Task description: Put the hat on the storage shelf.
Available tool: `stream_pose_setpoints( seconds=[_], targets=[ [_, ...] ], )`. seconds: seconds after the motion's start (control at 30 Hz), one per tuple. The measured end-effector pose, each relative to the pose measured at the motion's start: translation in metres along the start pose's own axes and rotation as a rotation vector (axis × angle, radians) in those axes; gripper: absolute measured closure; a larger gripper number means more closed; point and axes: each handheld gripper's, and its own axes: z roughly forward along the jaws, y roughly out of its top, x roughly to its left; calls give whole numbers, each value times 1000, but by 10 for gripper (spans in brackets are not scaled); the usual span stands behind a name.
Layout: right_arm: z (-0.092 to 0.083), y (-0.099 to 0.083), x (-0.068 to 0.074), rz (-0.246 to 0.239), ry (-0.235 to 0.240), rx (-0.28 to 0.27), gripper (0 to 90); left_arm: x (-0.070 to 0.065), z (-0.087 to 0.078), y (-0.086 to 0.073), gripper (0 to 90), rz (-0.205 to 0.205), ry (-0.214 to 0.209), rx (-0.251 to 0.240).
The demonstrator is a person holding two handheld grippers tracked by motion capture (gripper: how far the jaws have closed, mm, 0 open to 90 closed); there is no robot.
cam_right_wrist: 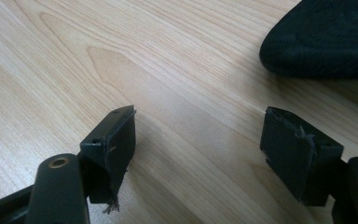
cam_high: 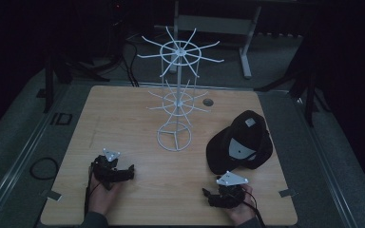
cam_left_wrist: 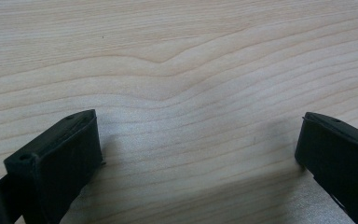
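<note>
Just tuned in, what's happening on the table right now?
A person holds a gripper in each hand, low at the near edge of the table. The left gripper and the right gripper are both open with nothing between the jaws. A black cap lies just beyond the right gripper, untouched. A white wire rack stands mid-table with bare hooks.
</note>
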Motion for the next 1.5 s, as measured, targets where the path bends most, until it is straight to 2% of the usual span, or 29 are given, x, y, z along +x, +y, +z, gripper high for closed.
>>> stream_pose_setpoints(
  seconds=[0.43,0.5,0.63,0.73,0.83,0.97,1.13,1.33,1.43,1.5],
  targets=[
    [-1,2,1,21,-13,22,267,0,0,0,2,0,0,0],
    [-2,3,0,42,-11,25,297,0,0,0,2,0,0,0],
    [-6,3,-7,128,0,6,334,0,0,0,2,0,0,0],
    [-11,4,-12,186,-5,-24,337,0,0,0,2,0,0,0],
    [-14,5,-16,221,-27,-33,336,0,0,0,2,0,0,0],
    [-17,7,-19,239,-71,-48,332,0,0,0,2,0,0,0],
    [-23,12,-25,281,-105,-92,352,0,0,0,2,-1,0,0],
    [-25,20,-28,290,-124,-122,379,0,0,0,2,0,0,0],
    [-23,24,-30,305,-122,-130,405,0,0,0,2,0,0,0],
    [-20,27,-31,331,-119,-138,434,0,0,0,2,0,-1,0]
  ],
)
